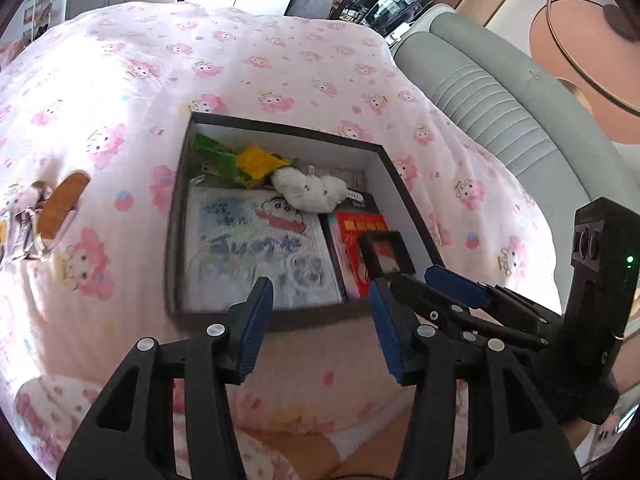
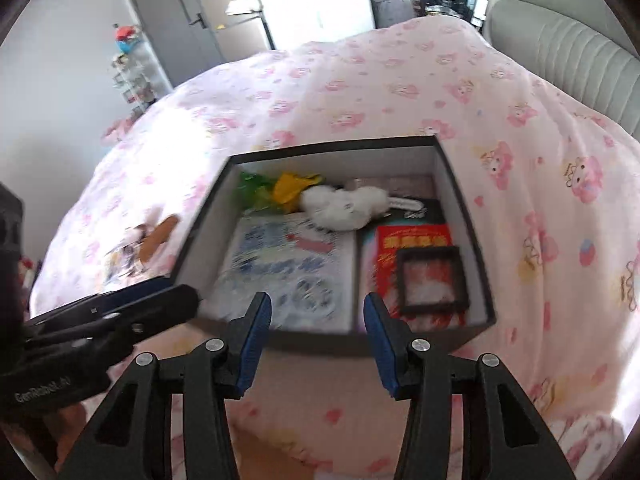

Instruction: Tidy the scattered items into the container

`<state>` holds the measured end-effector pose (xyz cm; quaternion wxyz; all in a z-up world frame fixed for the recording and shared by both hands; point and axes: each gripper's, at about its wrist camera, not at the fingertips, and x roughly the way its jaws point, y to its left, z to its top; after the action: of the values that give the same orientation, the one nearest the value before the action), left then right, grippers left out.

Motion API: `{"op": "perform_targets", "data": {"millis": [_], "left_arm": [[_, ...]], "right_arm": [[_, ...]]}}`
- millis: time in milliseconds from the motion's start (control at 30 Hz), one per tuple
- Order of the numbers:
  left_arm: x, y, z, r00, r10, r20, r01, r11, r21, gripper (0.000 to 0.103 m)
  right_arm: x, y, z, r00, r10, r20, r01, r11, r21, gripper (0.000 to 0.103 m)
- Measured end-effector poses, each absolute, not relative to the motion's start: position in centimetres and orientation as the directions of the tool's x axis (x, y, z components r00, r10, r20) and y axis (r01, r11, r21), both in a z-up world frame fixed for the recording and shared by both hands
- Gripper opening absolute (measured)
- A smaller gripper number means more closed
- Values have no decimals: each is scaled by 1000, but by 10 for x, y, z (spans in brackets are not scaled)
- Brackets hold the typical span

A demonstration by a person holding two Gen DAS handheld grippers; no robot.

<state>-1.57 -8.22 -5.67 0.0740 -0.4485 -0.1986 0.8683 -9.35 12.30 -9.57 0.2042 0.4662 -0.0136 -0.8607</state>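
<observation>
A dark-rimmed box (image 1: pixel 280 130) (image 2: pixel 332 147) sits on the pink printed bed cover. In it lie a green and yellow item (image 1: pixel 240 160) (image 2: pixel 280 188), a white plush (image 1: pixel 310 190) (image 2: pixel 344 206), a cartoon-printed pack (image 1: pixel 256 248) (image 2: pixel 288 268), a red booklet (image 1: pixel 360 226) (image 2: pixel 412 242) and a small black square frame (image 1: pixel 386 254) (image 2: pixel 432 280). My left gripper (image 1: pixel 320 286) (image 2: pixel 172 296) hangs open over the box's near edge, nothing between its fingers. My right gripper (image 2: pixel 316 300) (image 1: pixel 420 276) is open beside it, also holding nothing.
Left of the box on the cover lie a brown oval piece (image 1: pixel 64 200) (image 2: pixel 158 238) and a small shiny figure (image 1: pixel 24 220) (image 2: pixel 124 256). A grey padded headboard (image 1: pixel 500 92) (image 2: pixel 560 40) borders the bed on the right. A grey door (image 2: pixel 180 28) stands beyond.
</observation>
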Motion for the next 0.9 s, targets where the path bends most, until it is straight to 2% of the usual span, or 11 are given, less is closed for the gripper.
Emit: {"op": "perform_targets", "data": {"millis": [200,400,533,600,733,833,900], "left_arm": [[27,-116,-51,-619,282,-733,98,-898,-428,51],[74,-203,-64,-653,198,-731,256,-851,-459,51],[103,-267,-85,-655,125,-745,383,-795,-471,53],[113,-296,-96,-655,83,-751,439,-767,-468,53],[126,-369,-132,-614,-41,-788,597,-677,-430,52],[127,-419,-162,-599,-63,-798,662,-600,-449,51],[124,-445,-182,-609,-35,-793,674,-550,-494,51]], "right_arm": [[-65,76,-92,-487,-397,-778,396,-894,208,44],[-59,-14,-105,-408,-456,-791,516,-830,212,39],[-59,-87,-123,-275,-541,-794,608,-738,292,39],[-67,-122,-138,-185,-609,-771,618,-682,390,39],[-94,-177,-162,-109,-610,-785,606,-667,433,39],[-110,-219,-175,-36,-601,-798,644,-625,441,39],[-117,-249,-186,6,-585,-811,677,-594,434,39]]}}
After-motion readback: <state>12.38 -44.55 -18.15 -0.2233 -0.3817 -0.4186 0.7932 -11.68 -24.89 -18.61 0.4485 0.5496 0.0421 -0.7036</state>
